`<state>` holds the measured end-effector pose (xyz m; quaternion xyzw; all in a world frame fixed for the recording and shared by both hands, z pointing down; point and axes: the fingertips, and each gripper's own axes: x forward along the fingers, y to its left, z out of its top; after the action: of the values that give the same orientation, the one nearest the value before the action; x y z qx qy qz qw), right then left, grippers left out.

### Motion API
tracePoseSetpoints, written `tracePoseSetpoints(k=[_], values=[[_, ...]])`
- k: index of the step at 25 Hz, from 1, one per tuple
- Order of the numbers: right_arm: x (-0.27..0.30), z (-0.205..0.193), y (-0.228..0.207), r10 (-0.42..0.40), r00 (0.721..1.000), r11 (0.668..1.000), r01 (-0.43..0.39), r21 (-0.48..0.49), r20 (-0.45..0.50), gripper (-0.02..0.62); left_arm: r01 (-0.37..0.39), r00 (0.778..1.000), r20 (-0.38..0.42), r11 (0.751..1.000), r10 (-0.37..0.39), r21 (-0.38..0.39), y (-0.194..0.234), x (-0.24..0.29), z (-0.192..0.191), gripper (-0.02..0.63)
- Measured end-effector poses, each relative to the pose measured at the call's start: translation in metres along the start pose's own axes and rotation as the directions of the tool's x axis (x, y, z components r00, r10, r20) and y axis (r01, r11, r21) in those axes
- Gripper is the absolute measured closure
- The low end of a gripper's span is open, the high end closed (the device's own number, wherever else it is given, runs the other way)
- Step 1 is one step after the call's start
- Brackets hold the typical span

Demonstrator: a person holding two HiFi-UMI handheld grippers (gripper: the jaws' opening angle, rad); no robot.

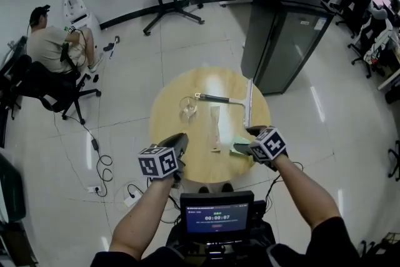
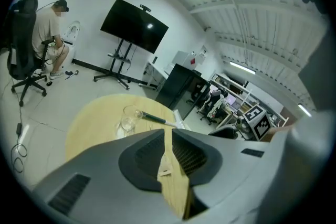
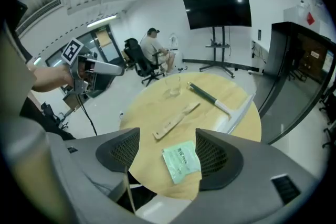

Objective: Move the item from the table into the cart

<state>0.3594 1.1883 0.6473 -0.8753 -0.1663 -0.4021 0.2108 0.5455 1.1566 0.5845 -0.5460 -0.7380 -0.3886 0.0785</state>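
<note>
Low over a round pale wooden table (image 3: 147, 107): the right gripper (image 3: 168, 136), jaws spread wide and gripping nothing. Framed between those jaws, flat on the tabletop near its closest edge and touched by neither pad: a pale green flat square packet (image 3: 181, 162), the item for the cart. Just beyond the jaw tips, a long flat light-wooden strip (image 3: 176, 119), lying aslant. Alongside, the left gripper (image 2: 169, 131), jaws pressed nearly together with only a slit between them, empty; through that slit, the same strip on the table below. Farther ahead of both pairs of jaws, a clear drinking glass (image 3: 172, 85) and, just beside it, a squeegee with a dark green handle and long pale blade (image 3: 207, 96). Past the table's far edge, a tall black cabinet (image 3: 299, 55), a large black screen on a floor stand (image 3: 218, 7) and a person seated in a black office chair (image 3: 152, 47).
</note>
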Motion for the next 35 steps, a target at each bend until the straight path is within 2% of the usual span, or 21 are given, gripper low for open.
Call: tracePoseSetpoints(k=[4, 7, 11, 20, 26, 28, 29, 30, 35], values=[[0.032, -0.024, -0.022, 0.014, 0.995, 1.000, -0.016, -0.017, -0.101, 0.268, -0.046, 0.992, -0.117, 0.998, 0.050, 0.036, 0.012, 0.041, -0.025, 0.552], [0.057, -0.030, -0.033, 0.027, 0.990, 0.997, -0.036, -0.063, -0.139, 0.227, -0.093, 0.971, -0.210, 0.989, 0.116, 0.119, 0.028, 0.064, -0.045, 0.552], [0.092, -0.050, -0.039, 0.073, 0.977, 0.992, -0.092, -0.088, -0.200, 0.227, -0.113, 0.938, -0.302, 0.973, 0.170, 0.199, 0.049, 0.086, -0.073, 0.541], [0.147, -0.078, -0.070, 0.045, 0.957, 0.990, -0.081, -0.115, -0.287, 0.227, -0.160, 0.892, -0.393, 0.970, 0.222, 0.184, 0.082, 0.132, -0.114, 0.532], [0.170, -0.090, -0.076, 0.007, 0.943, 0.982, -0.070, -0.178, -0.332, 0.231, -0.155, 0.881, -0.421, 0.972, 0.217, 0.178, 0.095, 0.144, -0.133, 0.532], [0.168, -0.097, -0.090, -0.053, 0.931, 0.978, -0.025, -0.208, -0.362, 0.269, -0.165, 0.878, -0.420, 0.970, 0.227, 0.179, 0.097, 0.149, -0.132, 0.532], [0.165, -0.101, -0.097, -0.076, 0.926, 0.977, -0.005, -0.215, -0.370, 0.351, -0.169, 0.879, -0.419, 0.970, 0.228, 0.174, 0.096, 0.151, -0.132, 0.532], [0.163, -0.103, -0.102, -0.086, 0.925, 0.977, 0.005, -0.214, -0.370, 0.385, -0.171, 0.881, -0.416, 0.971, 0.226, 0.167, 0.094, 0.154, -0.132, 0.532], [0.164, -0.101, -0.098, -0.067, 0.934, 0.983, 0.003, -0.181, -0.350, 0.469, -0.157, 0.887, -0.411, 0.974, 0.212, 0.163, 0.088, 0.153, -0.134, 0.532]])
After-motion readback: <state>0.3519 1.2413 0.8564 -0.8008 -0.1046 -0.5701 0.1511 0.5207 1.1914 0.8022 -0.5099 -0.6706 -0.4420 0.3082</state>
